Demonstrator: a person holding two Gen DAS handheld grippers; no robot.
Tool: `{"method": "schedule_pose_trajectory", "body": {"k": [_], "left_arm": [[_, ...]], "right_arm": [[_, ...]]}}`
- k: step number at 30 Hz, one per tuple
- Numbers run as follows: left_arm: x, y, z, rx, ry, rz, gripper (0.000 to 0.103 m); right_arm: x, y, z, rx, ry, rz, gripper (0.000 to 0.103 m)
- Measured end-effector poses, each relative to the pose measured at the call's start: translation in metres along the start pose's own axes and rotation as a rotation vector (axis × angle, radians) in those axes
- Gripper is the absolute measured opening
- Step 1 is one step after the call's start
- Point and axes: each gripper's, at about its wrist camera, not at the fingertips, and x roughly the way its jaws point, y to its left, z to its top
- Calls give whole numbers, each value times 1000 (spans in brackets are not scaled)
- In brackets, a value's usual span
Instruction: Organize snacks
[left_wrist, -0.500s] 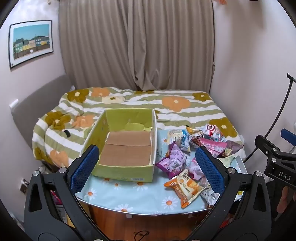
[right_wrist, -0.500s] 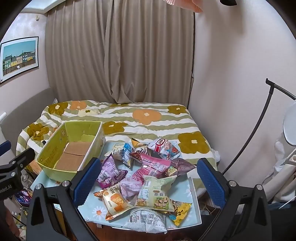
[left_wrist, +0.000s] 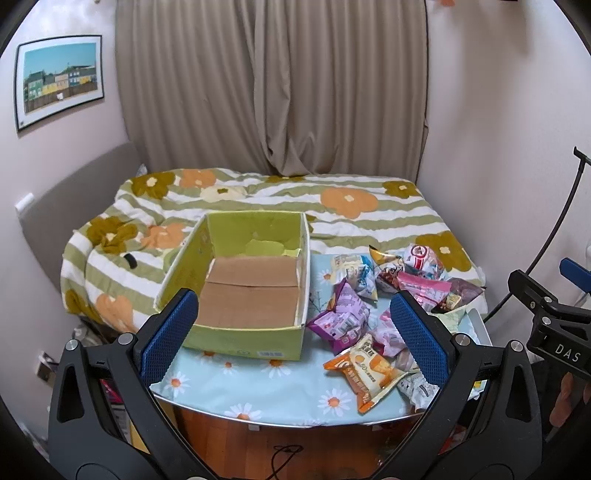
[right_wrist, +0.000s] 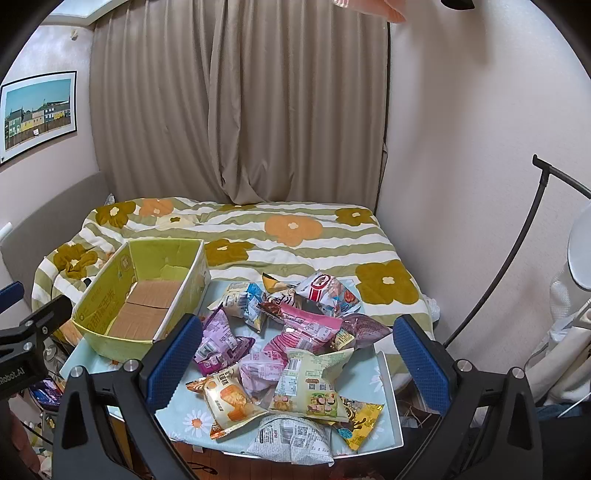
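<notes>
A green cardboard box (left_wrist: 243, 343) (right_wrist: 110, 343) stands empty on the left of a small table (left_wrist: 258, 391) covered with a blue daisy cloth. Several snack packets lie heaped on the right, among them an orange one (left_wrist: 369, 369) (right_wrist: 229, 402), a purple one (left_wrist: 340, 317) (right_wrist: 221, 343), a pale green one (right_wrist: 310, 380) and a grey-white one (right_wrist: 291, 439). My left gripper (left_wrist: 291, 297) hovers open in front of the box with nothing between its blue pads. Before the snack heap, my right gripper (right_wrist: 297, 321) is also open and holds nothing.
Behind the table lies a bed with a green-striped flower quilt (left_wrist: 332, 221), then a beige curtain (left_wrist: 277, 92). A white tray edge (right_wrist: 388, 387) shows under the snacks at the right. A black curved stand (right_wrist: 517, 258) rises at the far right. Wooden floor lies below the table's front edge.
</notes>
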Motion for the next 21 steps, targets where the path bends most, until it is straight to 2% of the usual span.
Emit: {"method": "schedule_pose_trajectory", "body": {"k": [21], "left_arm": [[-2,0,0,0,-47,-2,103]], "right_arm": [[1,-3,-2,8,4,2,103]]}}
